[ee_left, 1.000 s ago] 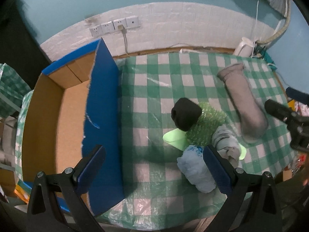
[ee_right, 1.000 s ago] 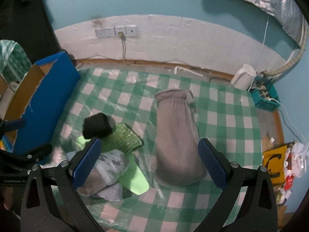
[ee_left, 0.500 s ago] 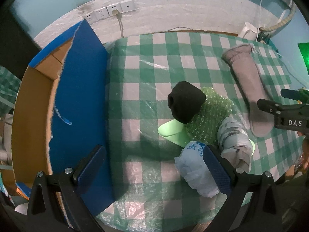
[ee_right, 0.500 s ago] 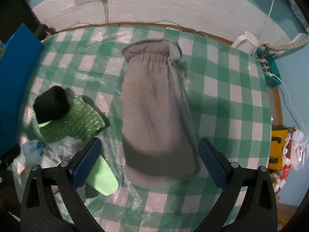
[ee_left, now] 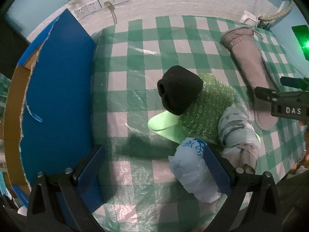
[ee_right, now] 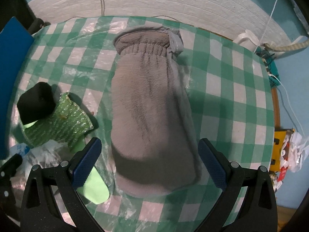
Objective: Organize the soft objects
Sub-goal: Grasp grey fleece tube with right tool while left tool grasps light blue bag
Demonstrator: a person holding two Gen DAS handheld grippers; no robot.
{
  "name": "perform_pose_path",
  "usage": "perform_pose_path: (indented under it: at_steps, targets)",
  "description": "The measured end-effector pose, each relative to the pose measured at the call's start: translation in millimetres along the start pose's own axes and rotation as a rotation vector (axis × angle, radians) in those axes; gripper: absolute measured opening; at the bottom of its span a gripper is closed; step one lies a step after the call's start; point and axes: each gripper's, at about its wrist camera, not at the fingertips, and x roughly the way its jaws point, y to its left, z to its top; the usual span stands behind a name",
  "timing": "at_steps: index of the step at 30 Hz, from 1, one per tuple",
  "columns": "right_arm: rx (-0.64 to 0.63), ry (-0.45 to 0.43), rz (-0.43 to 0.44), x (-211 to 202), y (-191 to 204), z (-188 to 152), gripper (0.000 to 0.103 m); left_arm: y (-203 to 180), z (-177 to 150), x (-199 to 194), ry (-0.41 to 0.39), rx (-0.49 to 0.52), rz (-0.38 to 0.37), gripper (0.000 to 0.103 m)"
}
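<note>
Right tool (ee_right: pixel 149 160) spread wide over long grey fleece pouch (ee_right: pixel 150 106) lying flat on checked tabletop (ee_right: pixel 227 96); left tool (ee_left: pixel 154 167) wide, empty. Risk: pinching the plastic cover along with the fleece.

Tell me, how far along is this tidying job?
Barely begun, it seems. Nothing shows inside the visible part of the cardboard box. The right gripper is open over the grey sock, apparently about to grab it. The left gripper is open, holding nothing. The black roll, green wrap and bag lie piled on the cloth.
</note>
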Motion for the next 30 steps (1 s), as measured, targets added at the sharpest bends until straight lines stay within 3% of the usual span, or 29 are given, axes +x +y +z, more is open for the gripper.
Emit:
perform_pose_path:
  at_steps: [7,24,27,30]
  targets:
    - [-0.001,0.03,-0.023,18,-1,2,0.099,6,1,8,0.05,-0.043,-0.109,0.101]
    - [-0.018,0.052,-0.061,37,-3,2,0.099,-22,13,36,0.07,0.105,-0.083,0.1]
    - [-0.027,0.051,-0.064,40,-4,2,0.097,-23,10,45,0.066,0.101,-0.107,0.086]
    - [-0.023,0.052,-0.052,38,-5,3,0.09,-28,9,53,0.096,0.116,-0.108,0.057]
